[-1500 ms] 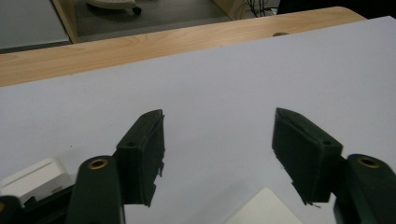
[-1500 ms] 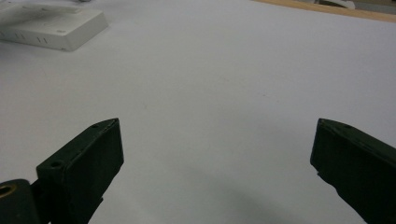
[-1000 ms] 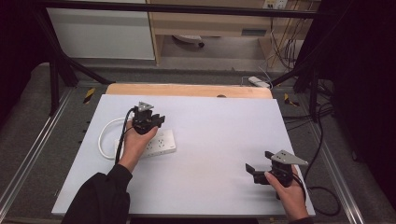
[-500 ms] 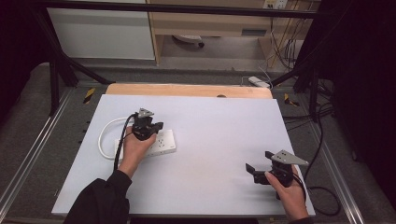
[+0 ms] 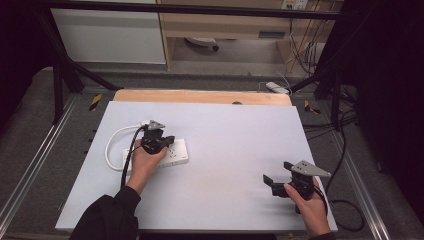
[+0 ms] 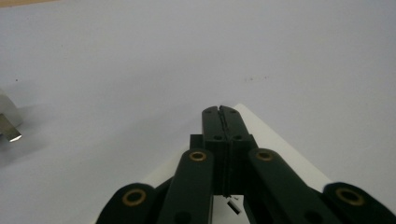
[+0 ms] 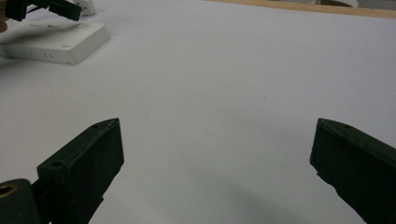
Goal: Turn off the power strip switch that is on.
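Hidden: the left hand [image 5: 142, 162] covers the near left part of the power strip [image 5: 172, 154], so its sockets there cannot be read. In the left tool view the plug [image 6: 8, 122] is cut off by the frame edge at 9 o'clock; just a white body and one metal prong show.

Left tool [image 5: 159, 140]: jaws have just been closing and now stand pressed flat together with nothing between them. The tips hover over the white strip's corner [image 6: 261, 135]; whether they touch it cannot be told.

Right tool [image 5: 275, 184]: jaws spread wide, holding nothing, low over bare table [image 5: 235, 140] near the 5 o'clock corner.

Strip lies at the table's 9 o'clock side, directly under the left tool, its white cord [image 5: 114, 142] looping away toward 9 o'clock. From the right tool the strip [image 7: 56, 41] sits well apart, toward 10 o'clock.
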Demonstrator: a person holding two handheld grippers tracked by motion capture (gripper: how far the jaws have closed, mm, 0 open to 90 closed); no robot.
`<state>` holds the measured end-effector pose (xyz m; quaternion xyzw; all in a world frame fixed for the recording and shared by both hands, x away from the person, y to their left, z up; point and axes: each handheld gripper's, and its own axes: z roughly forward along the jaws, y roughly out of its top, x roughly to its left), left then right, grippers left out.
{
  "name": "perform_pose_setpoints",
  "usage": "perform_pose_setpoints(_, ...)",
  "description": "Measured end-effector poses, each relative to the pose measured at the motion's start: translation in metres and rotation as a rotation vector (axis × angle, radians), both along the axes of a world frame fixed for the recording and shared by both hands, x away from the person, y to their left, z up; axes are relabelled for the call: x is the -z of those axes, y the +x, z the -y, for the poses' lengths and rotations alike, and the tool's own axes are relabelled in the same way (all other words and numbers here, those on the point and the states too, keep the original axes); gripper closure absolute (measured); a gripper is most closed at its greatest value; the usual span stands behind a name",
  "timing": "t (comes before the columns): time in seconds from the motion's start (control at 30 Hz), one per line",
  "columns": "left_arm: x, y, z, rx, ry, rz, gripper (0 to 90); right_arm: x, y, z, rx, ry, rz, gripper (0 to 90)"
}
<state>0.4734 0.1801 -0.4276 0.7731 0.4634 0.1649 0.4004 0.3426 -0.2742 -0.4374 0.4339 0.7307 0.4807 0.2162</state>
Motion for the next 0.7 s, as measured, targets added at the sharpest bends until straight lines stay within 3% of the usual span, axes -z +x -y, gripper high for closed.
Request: perform_pose_setpoints(0.7, 0.0030, 0.0012, 0.0020, 0.002, 0.012, -0.005, 90.0, -0.0003, 0.0002, 0.0001, -0.002, -0.003, 0.002, 3.3)
